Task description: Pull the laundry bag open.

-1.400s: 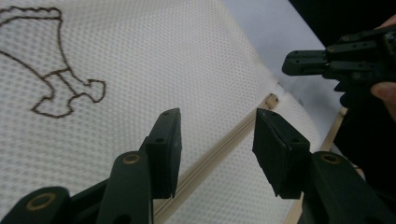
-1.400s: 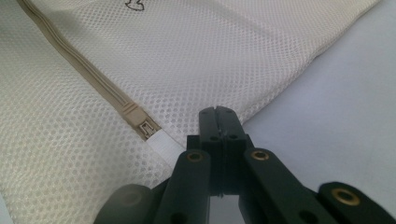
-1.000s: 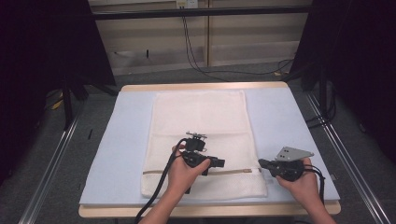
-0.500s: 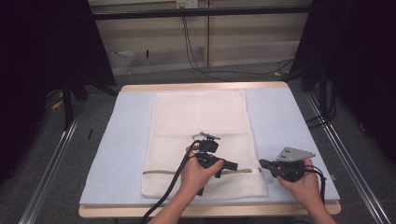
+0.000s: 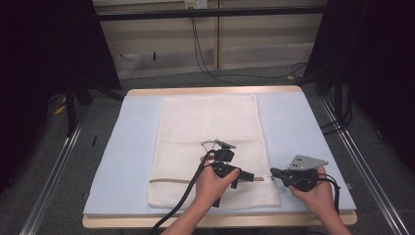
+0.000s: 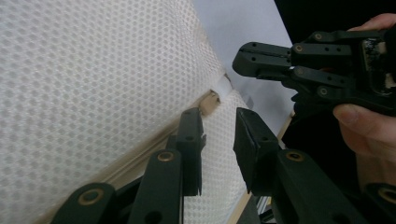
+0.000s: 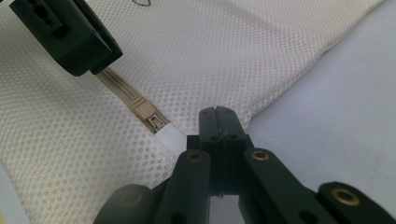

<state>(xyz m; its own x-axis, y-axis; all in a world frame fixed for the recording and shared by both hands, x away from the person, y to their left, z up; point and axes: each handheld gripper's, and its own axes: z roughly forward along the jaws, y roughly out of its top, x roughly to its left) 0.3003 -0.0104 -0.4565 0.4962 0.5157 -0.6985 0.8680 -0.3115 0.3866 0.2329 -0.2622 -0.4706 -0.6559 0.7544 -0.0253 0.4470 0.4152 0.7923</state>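
A white mesh bag [image 5: 210,127] lies flat on the pale blue mat [image 5: 132,147]. A tan zipper [image 5: 171,181] runs across its near end and finishes in a tan stop with a white tab [image 7: 159,126] by the right edge. My left gripper [image 5: 248,177] points right along the zipper; its jaws [image 6: 218,116] have just been closing, still stand apart, and show only mesh between them. One of its fingers [image 7: 70,37] covers the zipper band. My right gripper [image 5: 273,172] is shut at the bag's right edge beside the tab [image 7: 218,112]; whether it pinches cloth I cannot tell.
The mat covers a wooden table [image 5: 210,91], whose front edge lies just behind both hands. Black frame posts [image 5: 73,98] and floor rails [image 5: 54,181] flank the table. Cables [image 5: 205,58] trail over the floor behind it.
My left hand has slid right along the zipper toward the right gripper, and its jaws have narrowed. The right hand and the bag have stayed put.
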